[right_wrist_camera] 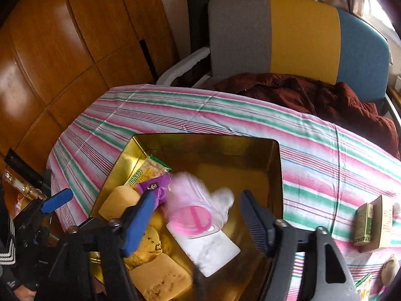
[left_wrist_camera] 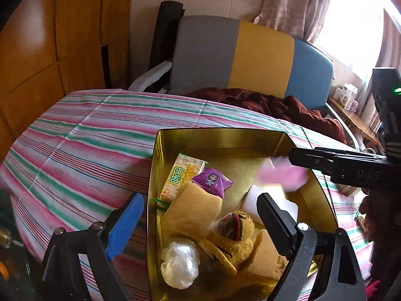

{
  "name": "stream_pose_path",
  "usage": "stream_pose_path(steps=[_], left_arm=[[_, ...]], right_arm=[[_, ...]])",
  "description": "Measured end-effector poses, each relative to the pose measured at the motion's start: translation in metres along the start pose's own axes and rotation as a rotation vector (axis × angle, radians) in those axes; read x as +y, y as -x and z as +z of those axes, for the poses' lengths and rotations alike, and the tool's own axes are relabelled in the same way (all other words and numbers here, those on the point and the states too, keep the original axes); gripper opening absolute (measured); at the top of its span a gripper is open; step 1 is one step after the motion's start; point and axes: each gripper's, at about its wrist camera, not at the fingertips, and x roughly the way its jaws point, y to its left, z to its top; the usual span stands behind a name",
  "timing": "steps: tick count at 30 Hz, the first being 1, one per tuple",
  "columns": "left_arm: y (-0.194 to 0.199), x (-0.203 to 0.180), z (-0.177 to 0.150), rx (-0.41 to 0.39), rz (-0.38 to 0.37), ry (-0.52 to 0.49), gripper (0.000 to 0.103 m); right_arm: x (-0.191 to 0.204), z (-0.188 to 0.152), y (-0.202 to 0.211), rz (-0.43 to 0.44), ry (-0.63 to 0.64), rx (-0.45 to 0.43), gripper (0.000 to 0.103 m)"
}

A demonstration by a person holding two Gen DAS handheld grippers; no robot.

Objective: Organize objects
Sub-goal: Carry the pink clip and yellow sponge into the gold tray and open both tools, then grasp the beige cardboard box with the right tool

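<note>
The right gripper [right_wrist_camera: 195,215] hangs over the gold tin [right_wrist_camera: 275,175], jaws wide, a blurred pink packet [right_wrist_camera: 193,215] apparently dropping between them. Let it settle flat before reaching for more. The left gripper [left_wrist_camera: 198,215] has wide jaws, holding nothing.

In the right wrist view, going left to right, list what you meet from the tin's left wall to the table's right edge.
Green snack packet → purple sachet → pink-lidded bagged item → gold tin far wall → small cardboard box.
</note>
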Motion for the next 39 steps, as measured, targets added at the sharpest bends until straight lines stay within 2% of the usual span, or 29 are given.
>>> stream_pose_path(steps=[6, 13, 24, 39], left_arm=[[0.012, -0.005, -0.001, -0.034, 0.018, -0.032, 0.095], [0.029, -0.011, -0.005, -0.071, 0.017, -0.042, 0.099], [0.043, -0.033, -0.017, -0.077, -0.035, -0.085, 0.099], [0.038, -0.073, -0.03, -0.032, -0.14, -0.162, 0.099]], right_arm=[[-0.003, -0.012, 0.012, -0.008, -0.029, -0.008, 0.075], [-0.005, -0.038, 0.034, -0.067, -0.044, -0.038, 0.076], [-0.025, -0.074, 0.069, -0.142, -0.096, -0.079, 0.076], [-0.113, -0.126, 0.095, -0.273, -0.3, -0.034, 0.076]])
